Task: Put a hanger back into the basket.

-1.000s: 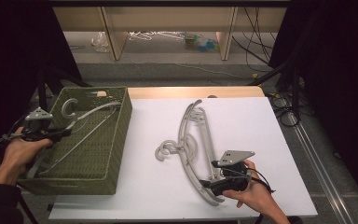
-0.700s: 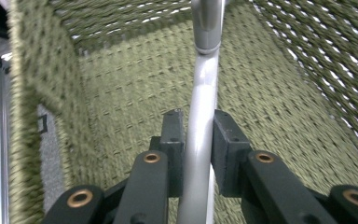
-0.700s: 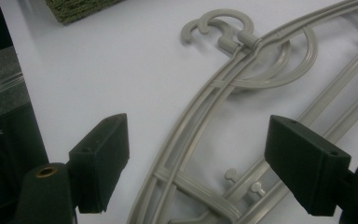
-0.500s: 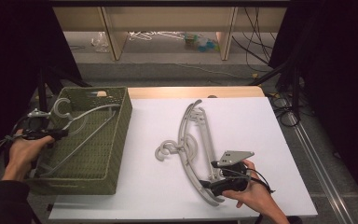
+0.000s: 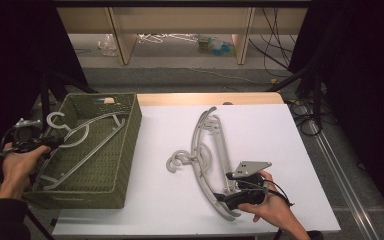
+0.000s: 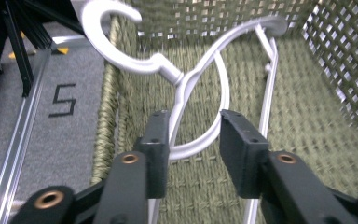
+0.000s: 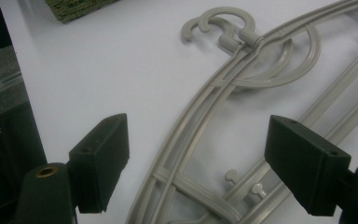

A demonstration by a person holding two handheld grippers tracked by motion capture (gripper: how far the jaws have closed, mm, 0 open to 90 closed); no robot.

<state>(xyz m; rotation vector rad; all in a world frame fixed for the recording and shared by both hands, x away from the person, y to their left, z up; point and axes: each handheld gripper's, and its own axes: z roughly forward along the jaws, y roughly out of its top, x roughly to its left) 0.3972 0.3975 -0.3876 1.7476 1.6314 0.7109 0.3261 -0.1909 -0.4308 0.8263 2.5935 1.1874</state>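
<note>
A grey plastic hanger (image 5: 80, 135) lies slanted in the green woven basket (image 5: 127, 150), its hook over the left rim. My left gripper (image 5: 50, 142) is at that rim. In the left gripper view the hanger (image 6: 186, 79) passes between the jaws of the left gripper (image 6: 193, 140), which have just been opening; the left pad still touches its arm and the right pad stands off. Two more grey hangers (image 5: 205, 150) lie stacked on the white table (image 5: 280, 130). My right gripper (image 5: 227, 192) hovers open over their near end, and the right gripper view shows the hangers (image 7: 242, 65) under its wide jaws (image 7: 205, 158).
The basket stands at the table's left edge, with black stand legs (image 5: 45, 90) beside it. Beyond the far edge is a wooden shelf (image 5: 180, 20) with clutter on the floor. Cables (image 5: 305, 110) hang at the right.
The left hand and the hanger's hook have shifted left, from inside the basket to over its left rim. The right gripper has stayed put.
</note>
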